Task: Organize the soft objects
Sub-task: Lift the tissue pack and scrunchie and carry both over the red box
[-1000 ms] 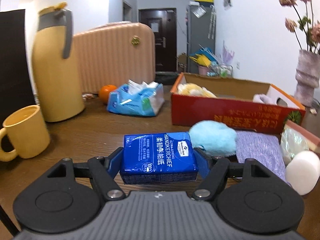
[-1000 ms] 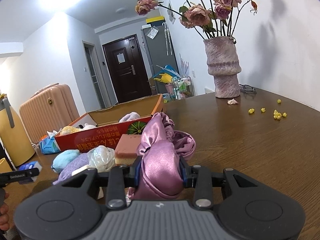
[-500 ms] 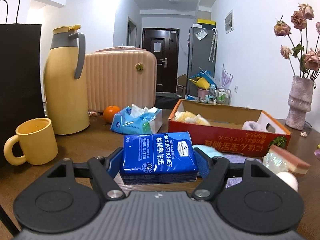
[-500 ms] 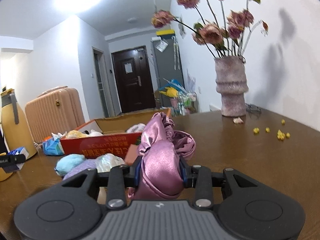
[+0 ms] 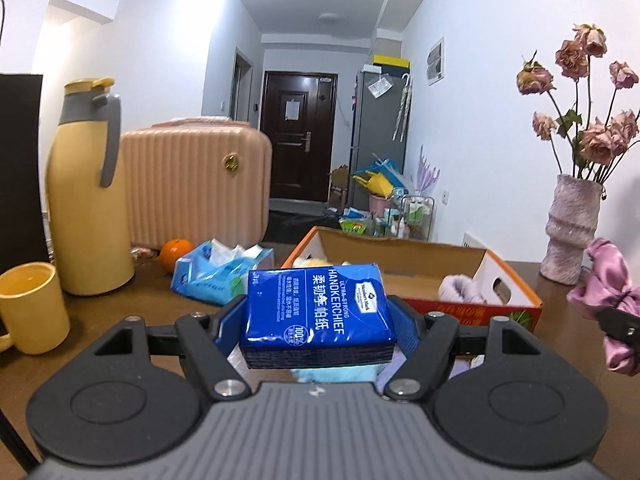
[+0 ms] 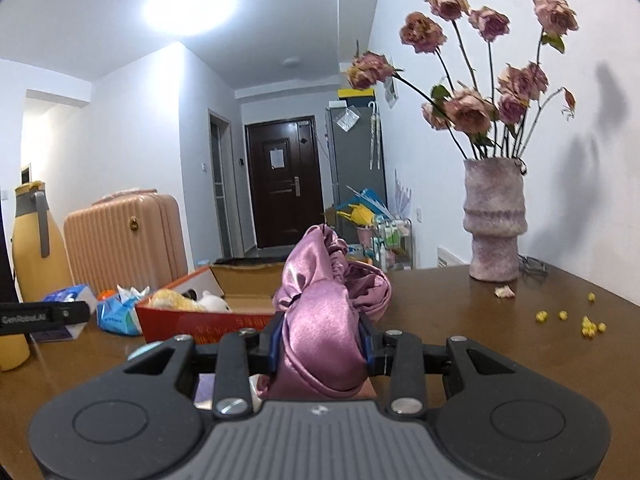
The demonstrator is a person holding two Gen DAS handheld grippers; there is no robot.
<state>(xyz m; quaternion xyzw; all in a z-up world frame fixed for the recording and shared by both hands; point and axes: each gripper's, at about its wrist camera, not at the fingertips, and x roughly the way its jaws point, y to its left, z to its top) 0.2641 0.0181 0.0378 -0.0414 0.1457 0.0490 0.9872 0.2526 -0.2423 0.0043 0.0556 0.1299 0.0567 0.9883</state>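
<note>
Table (image 6: 460, 312) | right view only: yellow crumbs (image 6: 588, 322) | left view only: mug (image 5: 30, 306)

Flask: I see a yellow flask (image 5: 86, 196) with a grey handle, upright on the table (image 6: 460, 312).
Mug: a yellow mug (image 5: 30, 306) stands just beside the flask.
Orange: one orange (image 5: 176, 252) lies near the pink suitcase (image 5: 192, 188).
Vase: a pink vase (image 6: 495, 220) holds dried roses (image 6: 468, 108).
Table litter: small yellow bits (image 6: 576, 320) lie scattered near the vase.
Background: I note a dark door (image 5: 298, 136).

Blue tissue pack (image 5: 316, 312) and pink satin scrunchie (image 6: 324, 320) held aloft.
</note>
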